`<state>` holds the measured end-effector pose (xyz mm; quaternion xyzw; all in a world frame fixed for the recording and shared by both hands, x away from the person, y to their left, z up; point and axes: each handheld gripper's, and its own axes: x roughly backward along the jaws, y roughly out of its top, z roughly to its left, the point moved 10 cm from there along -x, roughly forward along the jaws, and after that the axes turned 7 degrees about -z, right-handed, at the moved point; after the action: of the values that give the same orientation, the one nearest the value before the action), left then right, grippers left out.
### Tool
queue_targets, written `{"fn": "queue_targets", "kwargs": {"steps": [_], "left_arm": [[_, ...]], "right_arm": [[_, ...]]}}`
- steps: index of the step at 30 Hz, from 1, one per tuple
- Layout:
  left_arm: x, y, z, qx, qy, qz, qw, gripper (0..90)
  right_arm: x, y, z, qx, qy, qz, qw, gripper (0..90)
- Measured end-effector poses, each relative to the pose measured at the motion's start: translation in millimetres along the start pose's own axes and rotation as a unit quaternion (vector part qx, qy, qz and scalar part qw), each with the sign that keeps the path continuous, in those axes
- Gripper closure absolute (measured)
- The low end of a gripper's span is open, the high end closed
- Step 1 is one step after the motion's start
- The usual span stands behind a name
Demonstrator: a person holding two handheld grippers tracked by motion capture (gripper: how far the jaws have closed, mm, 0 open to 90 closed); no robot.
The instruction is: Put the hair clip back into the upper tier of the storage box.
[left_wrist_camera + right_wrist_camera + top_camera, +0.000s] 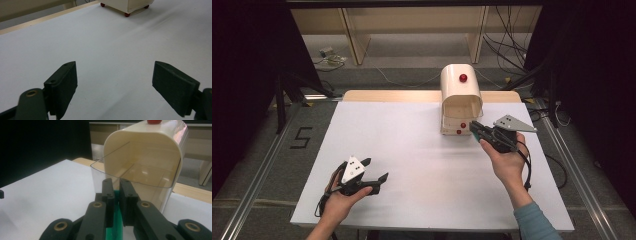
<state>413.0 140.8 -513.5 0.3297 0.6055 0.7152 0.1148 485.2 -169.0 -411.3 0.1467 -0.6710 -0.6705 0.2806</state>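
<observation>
1. Right gripper view, lower centre: the right gripper [115, 195] has its jaws drawn nearly together, pinching a thin green piece [115, 220] that shows between and below them. What the green piece is cannot be told.
2. Straight ahead of those jaws, in the upper right of that view, stands the cream box [142, 162] with a rounded hood, a clear flap, and a red knob [153, 121] on top. In the high view the box [460, 97] sits right of centre near the far edge of the white table [412, 150], with the right gripper [476, 129] just beside its front lower right corner.
3. The step in hand looks like bringing the green piece to the box's open front. To do it well, I would keep the pinch firm, hold the piece level, and line it up with the opening under the clear flap before pushing in, so it does not catch the flap's edge or shove the box back on its small red feet.
4. The left gripper [374, 170], lower left in the high view, rests in the person's upturned hand with jaws spread wide and nothing between them; it could steady the box if it slides.
5. Writing: a dark numeral "5" [301, 137] is marked on the floor at the left of the high view. No brand or label can be read on the box or the grippers.
</observation>
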Motion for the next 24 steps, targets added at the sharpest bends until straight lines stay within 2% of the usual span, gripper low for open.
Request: {"fn": "queue_targets", "kwargs": {"steps": [24], "left_arm": [[-0.2, 0.0, -0.4, 0.002, 0.000, 0.000, 1.0000, 20.1]], "right_arm": [[-1.8, 4.9, -1.7, -0.002, -0.001, -0.006, 1.0000, 83.8]]}}
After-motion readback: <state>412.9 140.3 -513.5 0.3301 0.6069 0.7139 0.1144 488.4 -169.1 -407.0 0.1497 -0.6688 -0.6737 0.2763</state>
